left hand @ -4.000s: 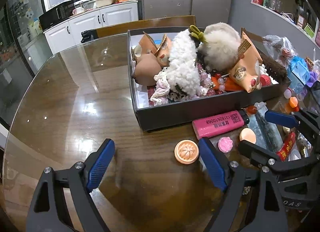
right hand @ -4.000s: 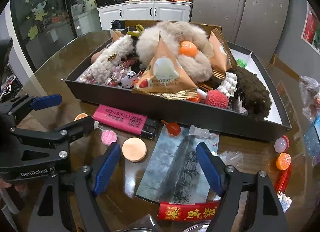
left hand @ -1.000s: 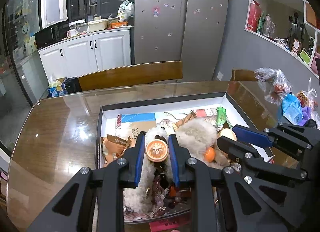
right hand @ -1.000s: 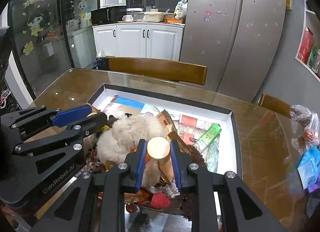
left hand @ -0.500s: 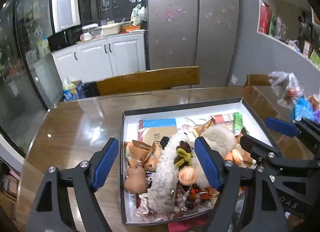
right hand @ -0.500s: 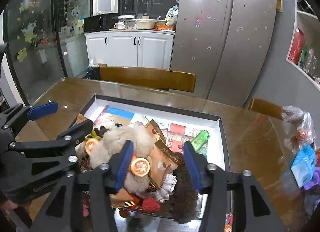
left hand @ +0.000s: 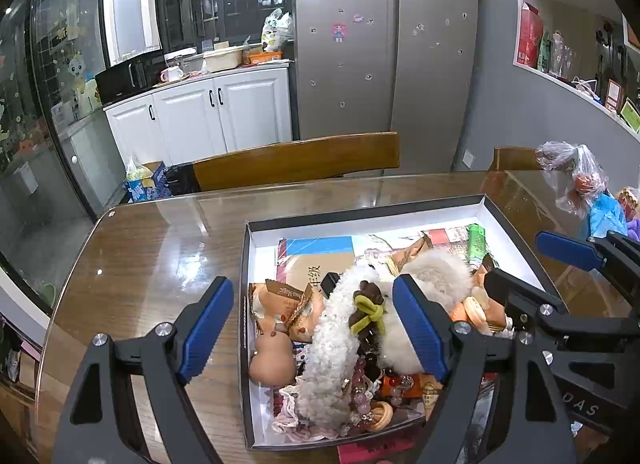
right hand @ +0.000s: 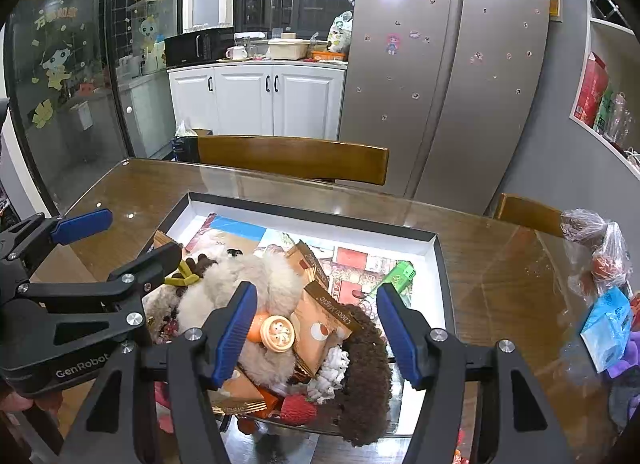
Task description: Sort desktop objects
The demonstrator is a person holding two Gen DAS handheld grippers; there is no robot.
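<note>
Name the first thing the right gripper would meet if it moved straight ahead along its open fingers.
Probably the round cream button-like disc atop the pale fluffy toy in the black box, between the right gripper fingers; depth is uncertain.

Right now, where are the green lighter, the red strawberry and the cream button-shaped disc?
green lighter (right hand: 399, 274): right wrist view, middle of its body.
red strawberry (right hand: 298, 408): right wrist view, centre of its red surface.
cream button-shaped disc (right hand: 277, 333): right wrist view, centre of its face.

round peach token (right hand: 278, 333): flat atop fluffy pile, just ahead of right gripper (right hand: 316, 328) | orange token (left hand: 382, 416): tilted, box (left hand: 360, 219) near edge, below left gripper (left hand: 312, 328)
</note>
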